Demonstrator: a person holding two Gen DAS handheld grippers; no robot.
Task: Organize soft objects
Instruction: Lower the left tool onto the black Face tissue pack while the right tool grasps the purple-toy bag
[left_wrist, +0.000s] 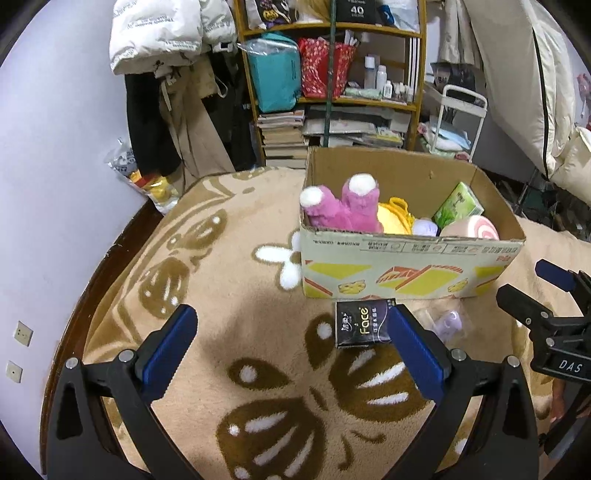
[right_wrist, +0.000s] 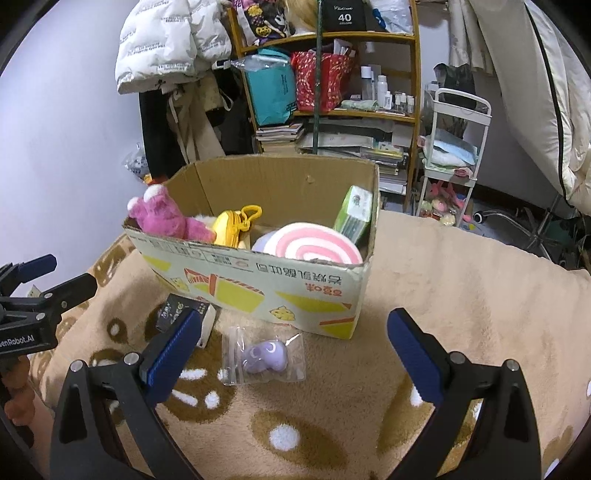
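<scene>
Grippers both stand spread wide with nothing between the blue pads; left gripper hangs over the patterned blanket, right gripper over the same blanket nearer its plain beige side.

Left to right on the blanket: a black tissue pack marked "Face" lies just in front of the cardboard box, touching or nearly touching its front wall; beside it to the right lies a clear bag holding a small purple soft toy, near the box's front wall but apart from it, between the right gripper's fingers in the right wrist view.

Box contents, left to right: pink plush toy leaning in the left front corner, its white-tipped parts rising above the rim; yellow pouch with a clip ring next to it; a pale lilac item, largely hidden; pink-and-white swirl cushion against the front wall; green tissue pack tilted in the right rear corner.

Behind the blanket: wooden shelf, hanging coats, white trolley.
</scene>
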